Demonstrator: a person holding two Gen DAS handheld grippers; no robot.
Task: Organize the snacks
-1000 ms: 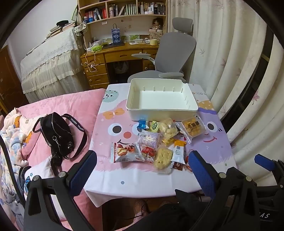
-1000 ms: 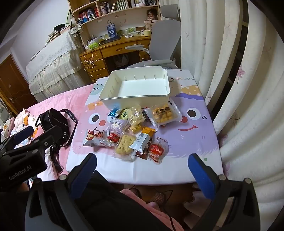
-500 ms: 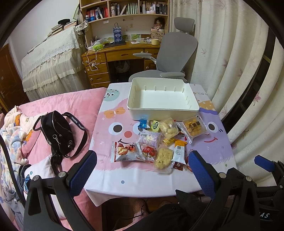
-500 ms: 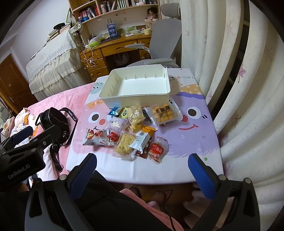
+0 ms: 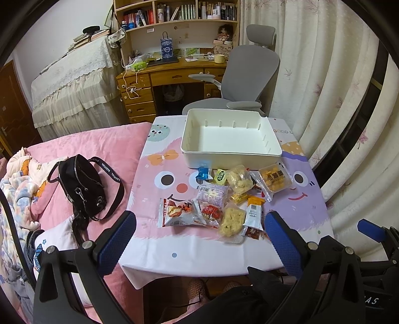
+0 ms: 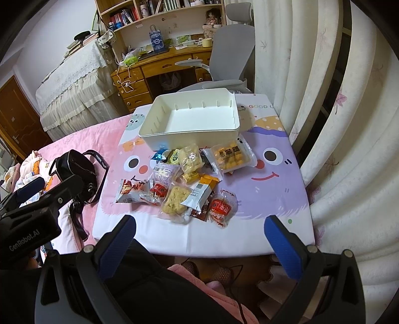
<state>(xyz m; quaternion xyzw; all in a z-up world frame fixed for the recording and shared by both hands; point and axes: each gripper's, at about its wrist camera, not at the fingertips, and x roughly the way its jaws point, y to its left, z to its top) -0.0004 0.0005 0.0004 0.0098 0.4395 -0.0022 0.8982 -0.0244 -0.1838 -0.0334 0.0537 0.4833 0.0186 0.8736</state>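
**Two grippers hover, snacks untouched**

Both the left gripper (image 5: 199, 239) and the right gripper (image 6: 199, 239) hang short of the worktop's (image 5: 306, 214) near edge, jaws spread wide and holding nothing. The snack pile (image 5: 222, 197) lies ahead, between each pair of jaws — well apart from them. Behind it, touching the farthest packets, sits the empty white bin (image 5: 232, 155), long axis running left to right.

Bedroom surroundings beyond the snack table

A black handbag (image 5: 82, 185) is laid on the pink bedspread (image 5: 104, 144), beside a cartoon-print tablecloth (image 5: 306, 211). A grey office chair (image 5: 245, 79) is drawn up to a wooden desk (image 5: 159, 74), above which a bookshelf (image 5: 174, 12) is filled with books. Floral curtains (image 5: 319, 62) are hung at the right.
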